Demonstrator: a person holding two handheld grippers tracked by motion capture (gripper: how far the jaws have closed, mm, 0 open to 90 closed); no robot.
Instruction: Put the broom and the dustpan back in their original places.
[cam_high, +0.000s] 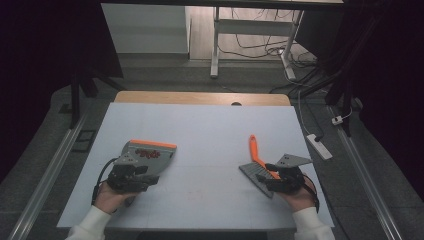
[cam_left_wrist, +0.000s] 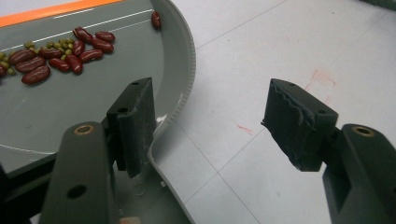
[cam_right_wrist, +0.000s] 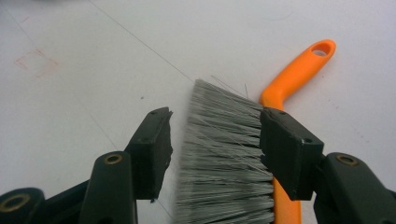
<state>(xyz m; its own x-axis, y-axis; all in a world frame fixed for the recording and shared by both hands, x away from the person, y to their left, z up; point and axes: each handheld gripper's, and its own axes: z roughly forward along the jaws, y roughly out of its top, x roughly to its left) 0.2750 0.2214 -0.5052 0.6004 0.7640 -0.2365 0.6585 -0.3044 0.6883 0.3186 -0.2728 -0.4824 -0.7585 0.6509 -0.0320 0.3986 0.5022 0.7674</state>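
Note:
A grey dustpan (cam_high: 150, 150) with an orange front lip lies on the white table at the left. Red kidney beans (cam_left_wrist: 60, 56) and small green beans sit in a heap on it. My left gripper (cam_high: 149, 176) (cam_left_wrist: 215, 126) stands open at the pan's near right corner. One jaw is over the pan's curved rim (cam_left_wrist: 187, 79), the other over bare table, and nothing lies between them. At the right lies a hand brush (cam_high: 256, 172) with an orange handle (cam_right_wrist: 299, 70). My right gripper (cam_high: 270, 175) (cam_right_wrist: 215, 140) is open, with the grey bristles (cam_right_wrist: 224, 177) between its jaws.
The white table top (cam_high: 200, 130) has a wooden strip (cam_high: 200, 97) along its far edge and faint red marks (cam_left_wrist: 322, 79) near the left gripper. Beyond it, a power strip (cam_high: 320, 146) and cables lie on the floor. Bare surface stretches between dustpan and brush.

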